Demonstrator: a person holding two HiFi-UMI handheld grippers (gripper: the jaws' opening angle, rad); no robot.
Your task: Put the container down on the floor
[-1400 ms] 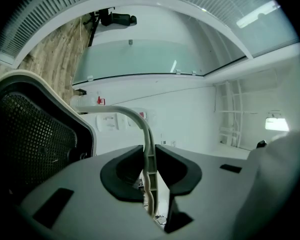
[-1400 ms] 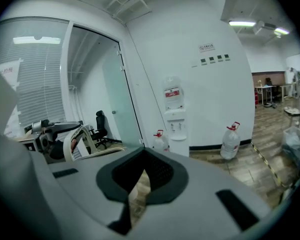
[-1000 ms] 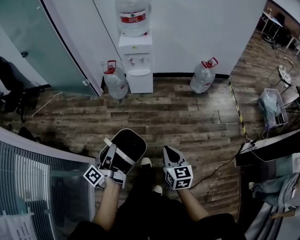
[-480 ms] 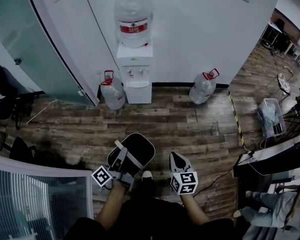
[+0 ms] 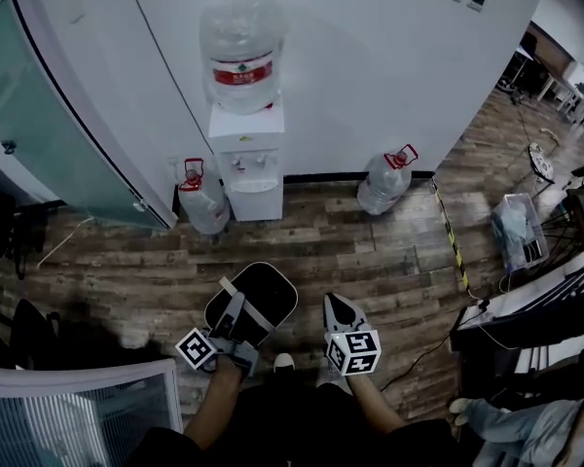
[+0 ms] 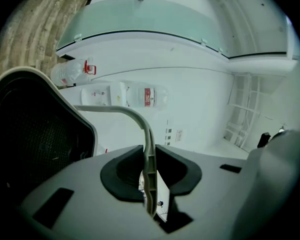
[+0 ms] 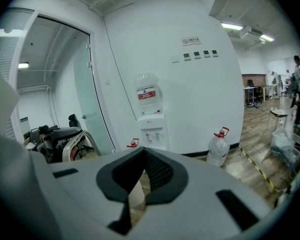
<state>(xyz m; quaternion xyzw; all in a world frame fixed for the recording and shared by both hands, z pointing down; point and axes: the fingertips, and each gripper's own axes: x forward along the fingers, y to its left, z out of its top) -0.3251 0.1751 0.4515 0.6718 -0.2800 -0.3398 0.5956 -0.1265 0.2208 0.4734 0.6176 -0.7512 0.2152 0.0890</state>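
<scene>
The container [image 5: 256, 298] is a black oval bin with a grey handle [image 5: 231, 311], hanging above the wooden floor in front of me. My left gripper [image 5: 236, 327] is shut on that handle. In the left gripper view the handle [image 6: 121, 110] runs down between the pads and the bin's dark mesh wall [image 6: 35, 134] fills the left side. My right gripper [image 5: 337, 311] hangs beside the bin on its right, apart from it. In the right gripper view the right gripper [image 7: 144, 151] has its jaws together with nothing held.
A white water dispenser [image 5: 245, 159] with a bottle on top stands at the wall ahead, with water jugs [image 5: 202, 202] [image 5: 384, 183] on the floor either side. Glass partitions stand at the left, a desk [image 5: 526, 309] and a plastic crate [image 5: 514, 230] at the right.
The view has drifted so the dispenser and wall sit further left and look larger. Both grippers keep their places, the left still holding the container by its handle.
</scene>
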